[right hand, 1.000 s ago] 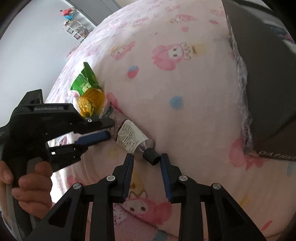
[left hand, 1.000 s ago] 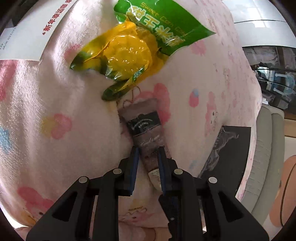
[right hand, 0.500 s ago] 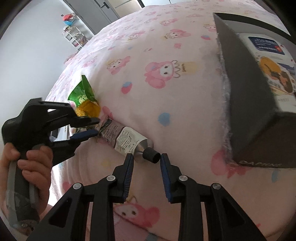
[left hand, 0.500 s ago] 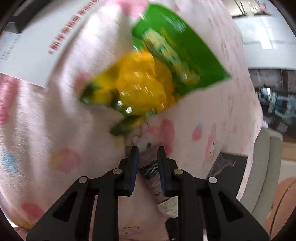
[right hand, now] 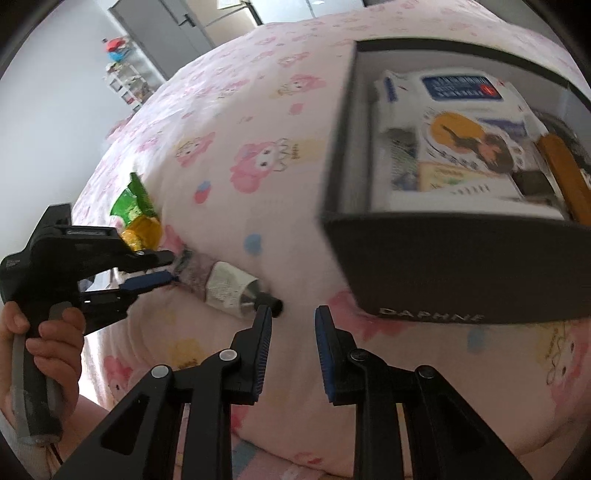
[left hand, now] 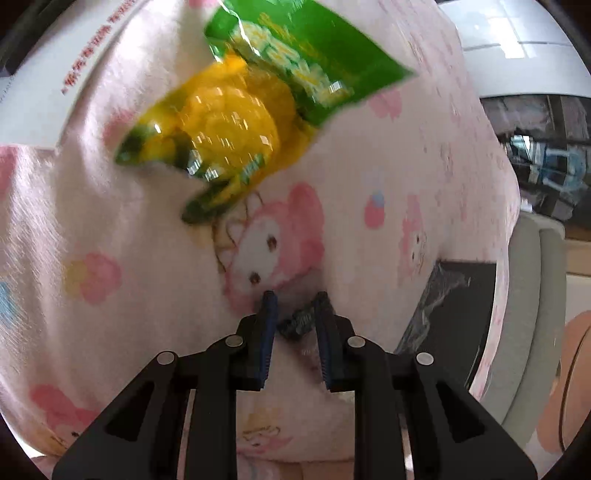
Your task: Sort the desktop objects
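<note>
Left gripper (right hand: pixel 168 267): jaws narrow, pinching the crimped tail of the tube (right hand: pixel 221 282).
Right gripper (right hand: pixel 293 314): jaws apart, empty, its left finger touching the tube's black cap.
Tube: lifted above the pink blanket (right hand: pixel 258 110), left of the black box (right hand: pixel 461 273).
Corn packet (left hand: pixel 236 122): far of the left gripper.

- Pink cartoon-print blanket (right hand: pixel 258 122) spread wide, rabbits and flowers all over.
- Grey cabinet doors (right hand: pixel 166 33) beyond blanket's far edge.
- Cluttered white shelf (right hand: pixel 125 81) beside those doors.
</note>
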The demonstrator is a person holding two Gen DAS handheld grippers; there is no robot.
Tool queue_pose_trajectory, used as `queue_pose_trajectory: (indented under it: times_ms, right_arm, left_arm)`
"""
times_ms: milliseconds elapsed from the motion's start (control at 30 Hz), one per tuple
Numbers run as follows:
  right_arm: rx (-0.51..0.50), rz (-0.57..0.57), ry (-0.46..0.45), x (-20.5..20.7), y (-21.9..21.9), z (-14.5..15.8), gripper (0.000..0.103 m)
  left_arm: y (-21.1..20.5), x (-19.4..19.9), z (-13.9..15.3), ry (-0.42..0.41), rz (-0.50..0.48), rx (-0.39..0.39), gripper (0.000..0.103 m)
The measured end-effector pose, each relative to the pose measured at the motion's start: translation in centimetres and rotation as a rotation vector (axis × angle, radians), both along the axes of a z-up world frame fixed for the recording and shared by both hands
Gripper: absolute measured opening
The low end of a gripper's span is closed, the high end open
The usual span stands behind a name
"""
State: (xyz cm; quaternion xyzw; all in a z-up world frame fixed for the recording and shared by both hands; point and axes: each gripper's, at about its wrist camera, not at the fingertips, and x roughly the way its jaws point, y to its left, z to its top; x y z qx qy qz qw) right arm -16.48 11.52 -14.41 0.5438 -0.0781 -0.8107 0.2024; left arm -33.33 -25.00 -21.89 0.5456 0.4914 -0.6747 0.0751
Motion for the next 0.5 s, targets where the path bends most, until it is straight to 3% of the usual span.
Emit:
queue_pose_trajectory:
  times_ms: [233, 300, 400, 433, 500]
  right_arm:
    - [-0.083, 0.003, -0.037, -0.8, 0.2, -0.6, 0.021]
    - [-0.095, 0.006, -0.045, -0.8, 0.3, -0.8, 0.021]
    - [-0.09, 0.007, -0.033, -0.4, 0.7, -0.7, 0.021]
    - [-0.085, 0.003, -0.032, -0.4, 0.9, -0.7, 0.021]
    - [-0.079, -0.013, -0.031, -0.6, 1.3, -0.7, 0.021]
  left_arm:
    - [0.8, -1.7, 0.6, -0.012, -0.076, -0.042, 0.019]
    - [3.8, -4.2, -0.3, -0.007, -0.131, 0.001, 0.019]
    - [5.6, -3.0, -0.4, 0.003, -0.183, 0.105, 0.02]
    - [5.6, -3.1, -0.3, 0.012, -0.18, 0.099, 0.021]
    - [5.0, -3.5, -0.1, 0.019, -0.128, -0.005, 0.022]
